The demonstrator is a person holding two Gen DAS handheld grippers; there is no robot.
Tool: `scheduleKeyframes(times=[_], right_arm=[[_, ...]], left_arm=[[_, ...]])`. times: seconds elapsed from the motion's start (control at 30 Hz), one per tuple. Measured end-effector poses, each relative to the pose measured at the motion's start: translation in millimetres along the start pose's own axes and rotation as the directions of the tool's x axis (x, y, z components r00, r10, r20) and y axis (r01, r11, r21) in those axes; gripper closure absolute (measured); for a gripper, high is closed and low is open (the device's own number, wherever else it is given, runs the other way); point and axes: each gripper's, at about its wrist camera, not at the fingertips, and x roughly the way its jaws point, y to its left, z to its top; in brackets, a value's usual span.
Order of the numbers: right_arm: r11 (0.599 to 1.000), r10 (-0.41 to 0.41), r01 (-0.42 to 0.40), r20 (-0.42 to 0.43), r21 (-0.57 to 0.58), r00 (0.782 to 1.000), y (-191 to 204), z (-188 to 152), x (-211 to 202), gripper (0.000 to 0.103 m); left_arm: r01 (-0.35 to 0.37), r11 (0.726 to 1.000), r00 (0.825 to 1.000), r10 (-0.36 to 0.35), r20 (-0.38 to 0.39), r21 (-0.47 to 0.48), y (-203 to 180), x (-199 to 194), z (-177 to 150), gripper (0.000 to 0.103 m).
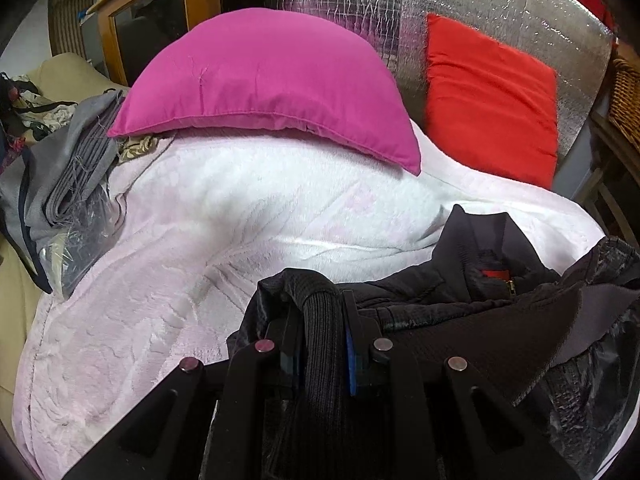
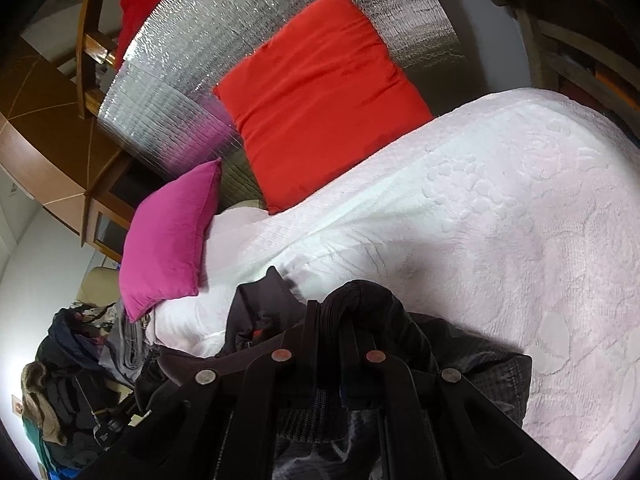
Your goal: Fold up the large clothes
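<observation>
Clearly both the left gripper (image 1: 320, 320) and right gripper (image 2: 330, 320) pinch the dark jacket's (image 1: 500, 280) ribbed hem, which could slip out if tugged unevenly.

Bright, even daylight; blown-out highlights on pale pink embossed blanket (image 1: 248, 216). Glinting off crinkled silver foil sheet (image 2: 256, 28). Heavy fisheye warping, dark vignetted corners.

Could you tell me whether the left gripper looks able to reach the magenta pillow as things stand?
Probably not at once: the left gripper is shut on the ribbed edge of the black jacket, so it would have to let go first. Otherwise the pale bedspread toward the magenta pillow looks unobstructed.
</observation>
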Motion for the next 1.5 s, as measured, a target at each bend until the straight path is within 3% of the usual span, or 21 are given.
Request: scheduleKeyframes(times=[0.93,1.5], right_arm=[[0.994,-0.112,0.112,-0.024,0.007,0.993,-9.0,0.8,44.8,0.096],[0.992,-0.127,0.128,-0.038,0.019,0.991,-19.0,-1.9,62.1,0.095]], left_arm=[[-0.033,0.999,0.998,0.032,-0.048,-0.026,-1.3,35.3,-1.2,0.085],[-0.046,0.999,0.997,0.045,-0.062,-0.023,-2.9,45.5,1.1,0.085]])
